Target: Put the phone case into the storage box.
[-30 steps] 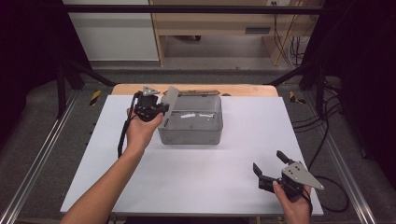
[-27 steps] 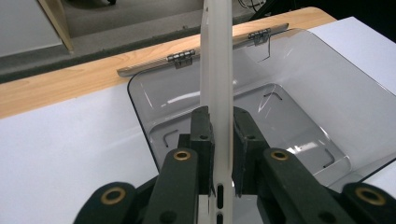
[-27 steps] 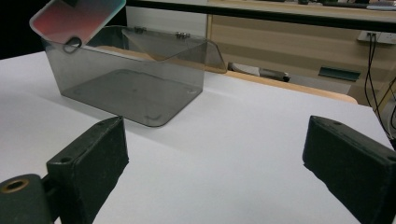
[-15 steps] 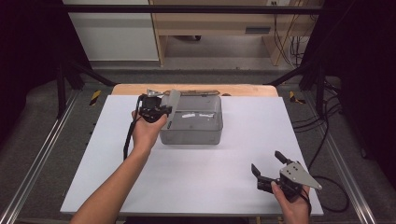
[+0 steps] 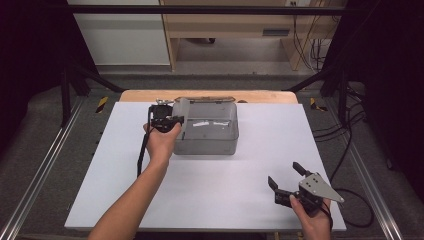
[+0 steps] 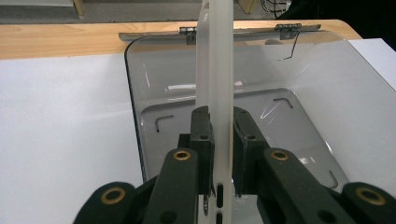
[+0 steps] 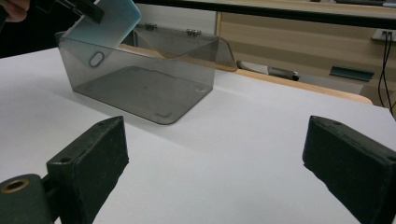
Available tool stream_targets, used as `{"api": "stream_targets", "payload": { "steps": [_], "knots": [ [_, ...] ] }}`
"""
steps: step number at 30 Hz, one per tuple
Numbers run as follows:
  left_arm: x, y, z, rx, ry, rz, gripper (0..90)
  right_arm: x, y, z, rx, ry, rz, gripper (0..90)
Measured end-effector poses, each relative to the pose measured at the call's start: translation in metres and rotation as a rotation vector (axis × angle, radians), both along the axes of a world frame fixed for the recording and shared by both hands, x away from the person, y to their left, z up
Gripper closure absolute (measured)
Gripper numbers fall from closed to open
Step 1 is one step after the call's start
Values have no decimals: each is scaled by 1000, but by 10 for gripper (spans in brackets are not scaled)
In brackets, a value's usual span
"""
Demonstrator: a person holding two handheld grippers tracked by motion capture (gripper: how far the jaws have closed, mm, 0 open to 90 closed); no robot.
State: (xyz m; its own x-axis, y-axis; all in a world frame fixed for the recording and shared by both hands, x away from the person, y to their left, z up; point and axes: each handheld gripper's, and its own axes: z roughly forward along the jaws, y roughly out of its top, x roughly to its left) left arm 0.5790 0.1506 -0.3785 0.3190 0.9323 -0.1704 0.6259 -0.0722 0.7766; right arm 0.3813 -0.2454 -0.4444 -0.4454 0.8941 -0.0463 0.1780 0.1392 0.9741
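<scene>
Left gripper (image 5: pixel 167 122) is clamped on a thin pale plastic panel (image 6: pixel 214 70), which stands on edge between its jaws and hangs over the left end of the smoky clear box (image 5: pixel 207 131). That box sits at the far middle of the white table (image 5: pixel 210 185), its hinged lid laid open behind it. The panel's long axis runs up and away from the jaws, directly above the box's open cavity, so any lowering, I judge, goes straight down inside the left wall. Right gripper (image 5: pixel 292 187) rests wide and empty at the near right, well apart from the box. The panel's lower edge is hidden between the jaws, and whether it touches the box wall is hard to make out.
</scene>
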Motion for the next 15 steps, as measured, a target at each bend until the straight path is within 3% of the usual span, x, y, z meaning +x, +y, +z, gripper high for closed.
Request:
{"api": "stream_targets", "payload": {
  "steps": [15],
  "knots": [
    [-2,-2,-4,-4,4,38,805,1,0,-1,3,10,-1,71]
  ]
}}
